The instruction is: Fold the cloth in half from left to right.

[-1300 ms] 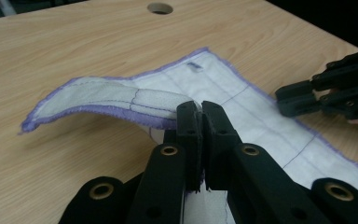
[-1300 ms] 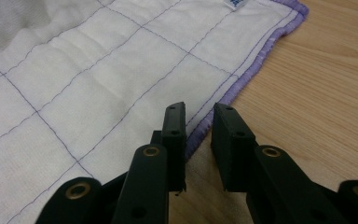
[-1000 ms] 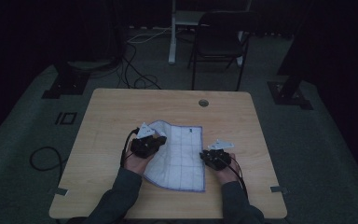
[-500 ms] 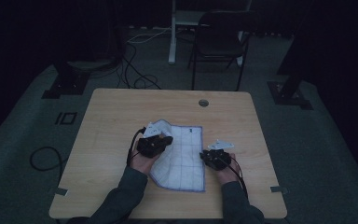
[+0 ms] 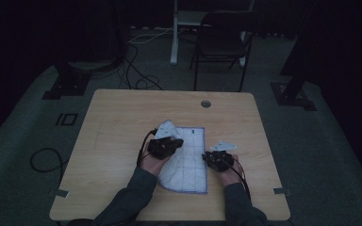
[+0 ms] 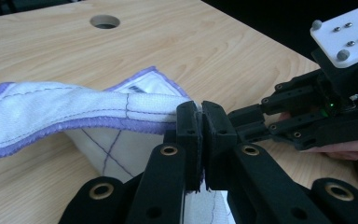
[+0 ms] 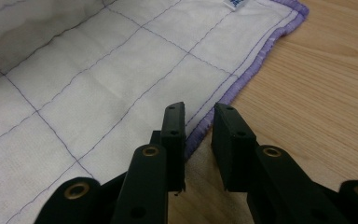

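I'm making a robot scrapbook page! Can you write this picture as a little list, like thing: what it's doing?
cloth: white with purple edge and grid lines, lying on the table, left part lifted and folding over
left gripper: jaws shut on the cloth's purple hem
right gripper: jaws slightly apart, at the cloth's right edge, gripping nothing
table: light wood, round hole near the far edge
chair: dark, behind the table
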The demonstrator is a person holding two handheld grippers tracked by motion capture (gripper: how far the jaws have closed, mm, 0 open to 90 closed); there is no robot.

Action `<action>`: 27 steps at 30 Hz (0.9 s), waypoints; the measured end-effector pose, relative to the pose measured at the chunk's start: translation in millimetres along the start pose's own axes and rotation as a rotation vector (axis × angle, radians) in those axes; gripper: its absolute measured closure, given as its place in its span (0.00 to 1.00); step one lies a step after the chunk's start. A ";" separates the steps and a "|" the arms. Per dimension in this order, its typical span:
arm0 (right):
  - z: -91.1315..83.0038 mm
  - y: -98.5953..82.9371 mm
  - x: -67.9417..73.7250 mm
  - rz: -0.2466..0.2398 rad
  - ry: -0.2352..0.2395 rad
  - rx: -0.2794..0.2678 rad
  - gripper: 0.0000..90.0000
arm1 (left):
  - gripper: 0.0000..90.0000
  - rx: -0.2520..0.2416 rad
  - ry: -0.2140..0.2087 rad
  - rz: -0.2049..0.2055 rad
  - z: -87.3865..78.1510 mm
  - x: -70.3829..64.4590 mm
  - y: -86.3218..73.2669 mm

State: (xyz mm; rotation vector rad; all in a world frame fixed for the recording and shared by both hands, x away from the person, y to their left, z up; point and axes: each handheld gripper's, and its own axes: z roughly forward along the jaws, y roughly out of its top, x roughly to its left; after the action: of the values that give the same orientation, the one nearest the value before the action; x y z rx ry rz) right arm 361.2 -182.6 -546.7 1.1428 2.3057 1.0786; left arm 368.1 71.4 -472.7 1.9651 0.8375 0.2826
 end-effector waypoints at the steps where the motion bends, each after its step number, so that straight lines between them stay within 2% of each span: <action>1: 0.0 0.0 0.0 0.001 0.000 0.000 0.84 | 0.97 0.001 -0.004 -0.003 2.4 -1.2 0.2; 11: -0.2 -0.2 0.3 0.003 0.000 0.001 0.84 | 0.97 0.045 -0.024 0.009 26.2 -8.6 1.0; 24: -0.4 -0.3 0.6 0.005 0.000 0.002 0.84 | 0.97 0.142 -0.037 0.032 58.5 -14.5 -6.3; 27: -0.5 -0.4 0.5 0.004 0.000 0.002 0.84 | 0.97 0.169 -0.030 0.049 64.8 -16.0 -8.3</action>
State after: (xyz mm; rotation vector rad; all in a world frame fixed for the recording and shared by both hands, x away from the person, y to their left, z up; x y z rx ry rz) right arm 360.4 -182.6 -546.7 1.1487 2.3059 1.0780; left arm 385.7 19.3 -511.5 2.1443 0.8172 0.2156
